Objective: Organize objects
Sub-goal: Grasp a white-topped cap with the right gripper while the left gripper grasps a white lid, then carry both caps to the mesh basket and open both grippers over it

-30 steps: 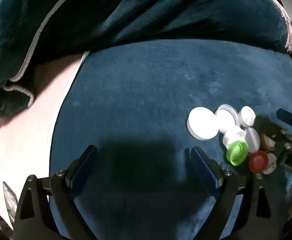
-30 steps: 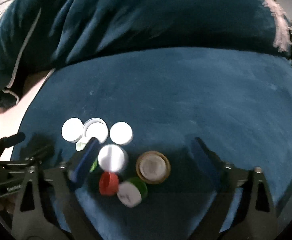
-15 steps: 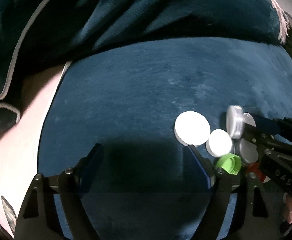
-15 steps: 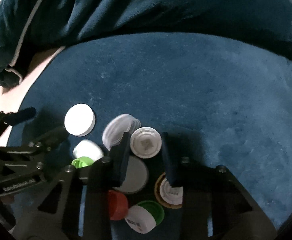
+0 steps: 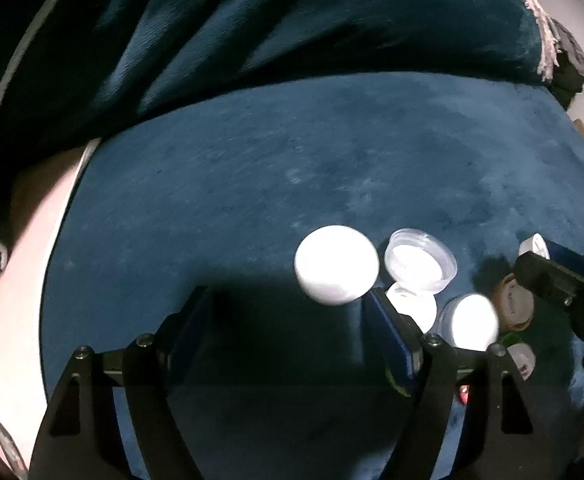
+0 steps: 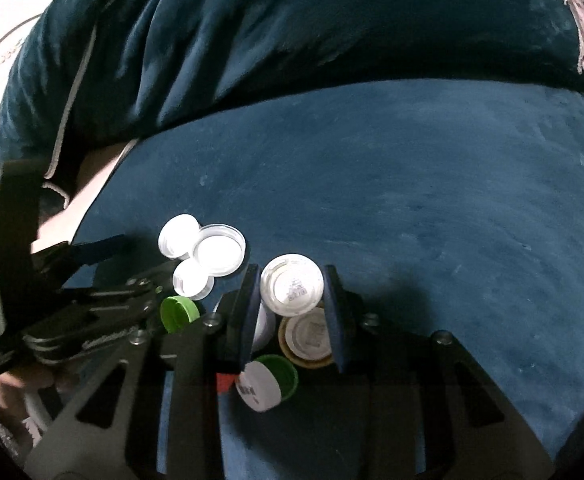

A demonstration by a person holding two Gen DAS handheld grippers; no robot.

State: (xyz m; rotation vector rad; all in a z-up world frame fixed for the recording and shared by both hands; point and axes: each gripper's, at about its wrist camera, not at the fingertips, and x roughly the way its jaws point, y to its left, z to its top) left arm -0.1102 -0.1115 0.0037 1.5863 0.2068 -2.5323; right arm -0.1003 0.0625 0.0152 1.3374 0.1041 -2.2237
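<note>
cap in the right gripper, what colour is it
White, with a small dark printed mark on its face; the right wrist view shows it best.

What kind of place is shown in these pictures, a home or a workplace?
Probably a home, perhaps a bed or sofa. The work surface is a soft dark blue plush cover, a crumpled blanket of the same blue with a pale fringe lies behind it, and loose bottle caps sit on it.

The red cap (image 6: pixel 223 382) shows only a sliver behind the right tool (image 6: pixel 292 312) — its fingers also cover most of the tan-rimmed lid (image 6: pixel 310 340) and a pale cap to its left. In the left wrist view the bright white lid (image 5: pixel 336 270) is overexposed and blurred, and the printing on the small caps is too small to read.
</note>
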